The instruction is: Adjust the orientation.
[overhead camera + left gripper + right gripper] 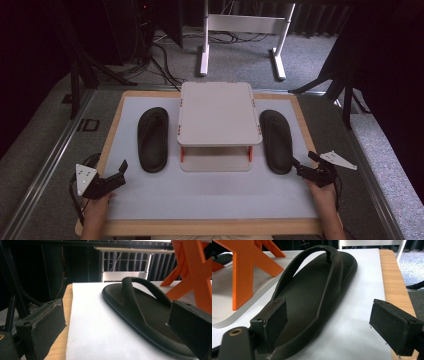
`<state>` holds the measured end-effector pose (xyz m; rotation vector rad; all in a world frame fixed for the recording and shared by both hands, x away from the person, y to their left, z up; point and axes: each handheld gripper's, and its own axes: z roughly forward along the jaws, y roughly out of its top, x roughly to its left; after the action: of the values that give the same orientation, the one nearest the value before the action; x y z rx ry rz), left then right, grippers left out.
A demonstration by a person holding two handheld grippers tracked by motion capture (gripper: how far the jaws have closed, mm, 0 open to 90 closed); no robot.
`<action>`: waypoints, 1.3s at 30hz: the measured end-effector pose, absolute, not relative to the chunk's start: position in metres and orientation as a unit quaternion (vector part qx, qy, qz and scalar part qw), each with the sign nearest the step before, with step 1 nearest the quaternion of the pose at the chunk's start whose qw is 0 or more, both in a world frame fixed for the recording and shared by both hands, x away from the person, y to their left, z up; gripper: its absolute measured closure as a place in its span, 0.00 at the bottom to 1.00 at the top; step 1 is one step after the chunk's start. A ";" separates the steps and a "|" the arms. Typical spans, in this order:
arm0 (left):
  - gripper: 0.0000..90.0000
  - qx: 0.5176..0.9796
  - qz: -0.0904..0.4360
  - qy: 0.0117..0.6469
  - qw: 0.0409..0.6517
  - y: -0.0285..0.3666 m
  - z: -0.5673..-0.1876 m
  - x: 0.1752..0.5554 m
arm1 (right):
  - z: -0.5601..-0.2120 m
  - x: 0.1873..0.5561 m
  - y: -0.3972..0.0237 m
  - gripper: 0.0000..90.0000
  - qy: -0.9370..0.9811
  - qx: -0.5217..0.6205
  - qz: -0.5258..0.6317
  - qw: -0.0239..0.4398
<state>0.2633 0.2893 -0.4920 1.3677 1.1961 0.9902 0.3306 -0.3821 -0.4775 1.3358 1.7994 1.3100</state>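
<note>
1. Black flip-flops flank the white two-tier rack (pixel 216 120): left flip-flop (pixel 153 138) and right flip-flop (pixel 276 141), likely staged for shelving.
2. Left gripper (pixel 121 169), jaws apart, waits near its heel.
3. Right gripper (pixel 299 166), jaws spread, straddles its heel's edge, seemingly ready to grip.

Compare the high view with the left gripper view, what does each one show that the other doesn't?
High view alone: the right flip-flop, the right gripper and the white top of the two-tier stand.
Left gripper view alone: the stand's orange legs close up and the gripper's jaw pads, wide apart with nothing between them.
Both: the left flip-flop, the white mat and the open left gripper.
</note>
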 end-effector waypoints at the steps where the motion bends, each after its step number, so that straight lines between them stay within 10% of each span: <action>1: 0.01 0.568 0.411 0.497 0.511 0.289 -0.492 0.263 | -0.478 0.331 -0.382 0.15 0.668 0.496 0.486 0.269; 39: 0.11 0.641 0.252 0.544 0.479 0.294 -0.466 0.283 | -0.477 0.332 -0.380 0.15 0.672 0.500 0.474 0.271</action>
<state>0.2826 0.2945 -0.4659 1.5638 1.3283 0.6150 0.3322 -0.3799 -0.4774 1.3471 1.8105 1.2760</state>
